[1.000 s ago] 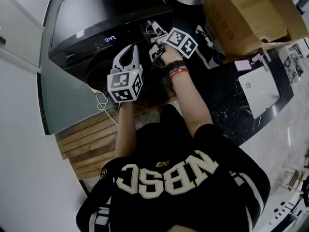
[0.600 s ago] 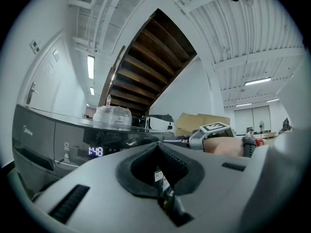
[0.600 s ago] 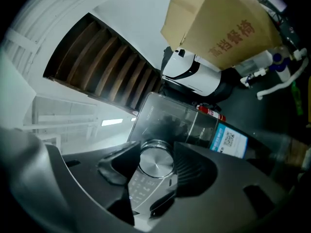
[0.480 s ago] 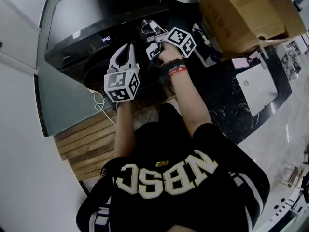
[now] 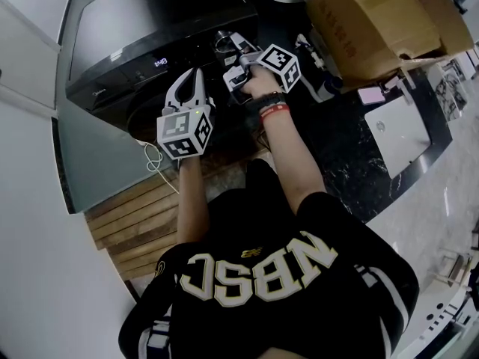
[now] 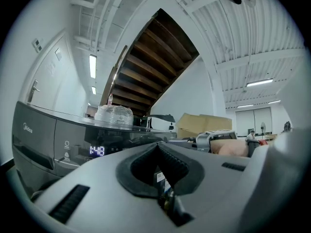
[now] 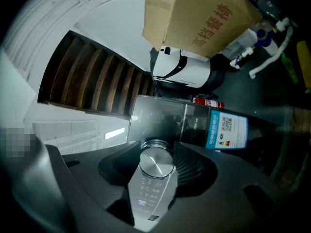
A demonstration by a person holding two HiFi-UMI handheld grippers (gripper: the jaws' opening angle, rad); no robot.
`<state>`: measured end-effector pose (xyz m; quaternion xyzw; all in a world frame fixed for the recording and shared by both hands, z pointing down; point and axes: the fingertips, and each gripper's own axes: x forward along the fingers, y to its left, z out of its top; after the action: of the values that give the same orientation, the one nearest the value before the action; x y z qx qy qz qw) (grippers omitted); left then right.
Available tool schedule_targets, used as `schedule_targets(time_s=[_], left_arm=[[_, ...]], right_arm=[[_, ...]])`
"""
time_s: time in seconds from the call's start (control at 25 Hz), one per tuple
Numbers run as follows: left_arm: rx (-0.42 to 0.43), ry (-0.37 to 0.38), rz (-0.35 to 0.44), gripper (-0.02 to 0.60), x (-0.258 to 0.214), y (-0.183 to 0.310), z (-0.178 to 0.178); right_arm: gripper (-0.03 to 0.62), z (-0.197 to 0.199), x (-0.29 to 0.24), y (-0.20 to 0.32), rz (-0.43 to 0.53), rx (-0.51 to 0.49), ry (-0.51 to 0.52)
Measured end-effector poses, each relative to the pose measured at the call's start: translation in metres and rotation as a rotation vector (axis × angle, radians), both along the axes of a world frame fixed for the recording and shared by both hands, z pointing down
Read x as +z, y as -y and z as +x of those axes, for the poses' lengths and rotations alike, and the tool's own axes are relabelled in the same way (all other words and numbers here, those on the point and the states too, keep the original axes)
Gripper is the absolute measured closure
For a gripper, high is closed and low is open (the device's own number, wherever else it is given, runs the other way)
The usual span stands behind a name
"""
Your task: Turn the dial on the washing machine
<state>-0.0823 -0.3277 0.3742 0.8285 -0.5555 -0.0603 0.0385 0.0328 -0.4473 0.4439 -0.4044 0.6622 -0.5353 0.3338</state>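
Between the jaws of the right gripper (image 7: 156, 150) sits the dial (image 7: 156, 164), its brushed silver face looking straight at me. The two ribbed pads (image 7: 194, 165) press on its rim from either side, so I call that a clenched grip on the knob, wide only because the knob is wide. Risk first, as I read it: the pads bite near their tips on a smooth metal rim, so a twist taken off the knob's axis could let the rim skate out of the grip, and I'd be turning air. A push inward during the twist could also press the knob or knock the glossy control panel (image 7: 148, 198) beneath it. Overshooting is the other worry, since the lit display (image 6: 97, 150) on the washing machine (image 5: 142, 28) reads 1:48 and small turns probably jump it. As for position, the dial lies centred between the pads, a little toward the tips, and in the head view it sits near the right end of the machine's front panel. Further out, the left gripper (image 6: 158, 148) hangs short of the machine's front, jaws pinched together on nothing, facing the display side. Off to the right, a cardboard box (image 5: 382, 17) stands beside the washer.
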Motion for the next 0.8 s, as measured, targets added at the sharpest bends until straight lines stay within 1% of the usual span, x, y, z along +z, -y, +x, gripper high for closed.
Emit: schedule_targets(time_s=[0.08,0.16,0.2,0.24,0.44,0.8], left_arm=[[0.0,0.0,-0.001,0.568,0.0,0.0,0.001],[-0.001,0.003,-0.002,0.568,0.0,0.0,0.002],[-0.002,0.004,-0.002,0.568,0.0,0.001,0.001],[-0.003,0.004,-0.003,0.568,0.0,0.001,0.001],[-0.009,0.002,-0.006,0.568,0.002,0.002,-0.002],[-0.01,0.007,-0.012,0.568,0.004,0.004,0.0]], right_arm=[[0.376,0.001,0.005,-0.001,-0.035,0.008,0.098],[0.376,0.002,0.011,0.0,-0.072,0.017,0.221],[0.376,0.002,0.014,0.0,-0.08,0.017,0.268],[0.376,0.002,0.015,0.001,-0.081,0.016,0.292],[0.376,0.001,0.014,0.001,-0.079,0.007,0.261],[0.376,0.001,0.015,0.0,-0.079,0.0,0.286]])
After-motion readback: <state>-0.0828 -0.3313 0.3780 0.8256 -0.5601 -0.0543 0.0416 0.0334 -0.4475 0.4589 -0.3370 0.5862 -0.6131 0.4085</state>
